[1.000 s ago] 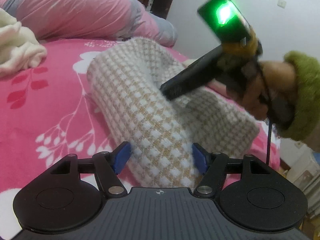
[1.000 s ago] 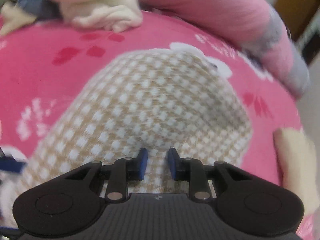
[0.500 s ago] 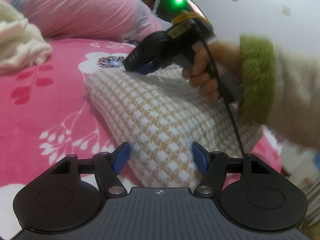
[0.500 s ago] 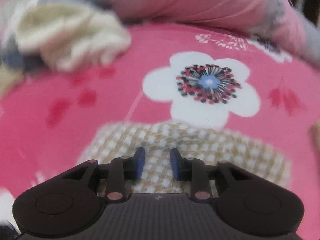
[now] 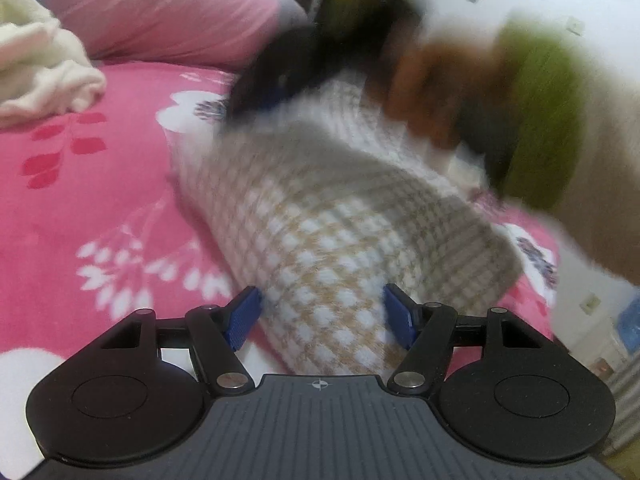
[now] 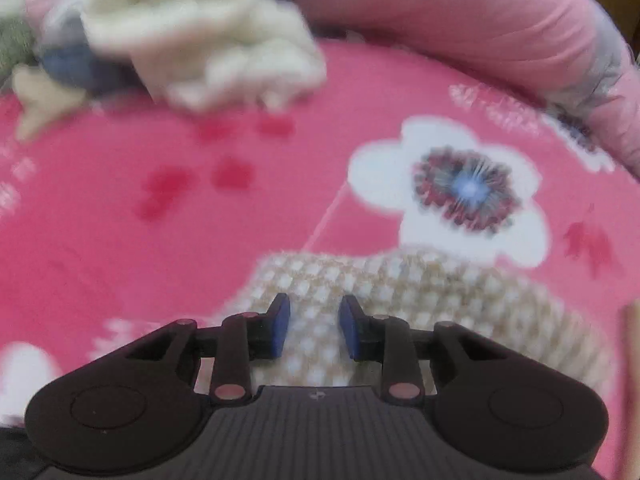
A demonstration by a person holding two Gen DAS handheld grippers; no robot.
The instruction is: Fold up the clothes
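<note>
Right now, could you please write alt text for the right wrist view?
The right gripper hangs over the far edge of a beige and white checked knit garment, its jaws a little apart. The garment lies on a pink flowered bedspread, with a heap of cream clothes behind.

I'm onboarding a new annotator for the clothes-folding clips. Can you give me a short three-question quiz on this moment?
1. True or false: the checked garment lies on a pink flowered bedspread.
2. In the right wrist view, what lies at the top left of the bed? A) a cream pile of clothes B) a green suitcase C) a stack of books
3. Which gripper stands wider, the left gripper or the right gripper?

Key: 1 true. 2 A, the cream pile. 3 the left; checked fabric shows between both pairs of pads.
</note>
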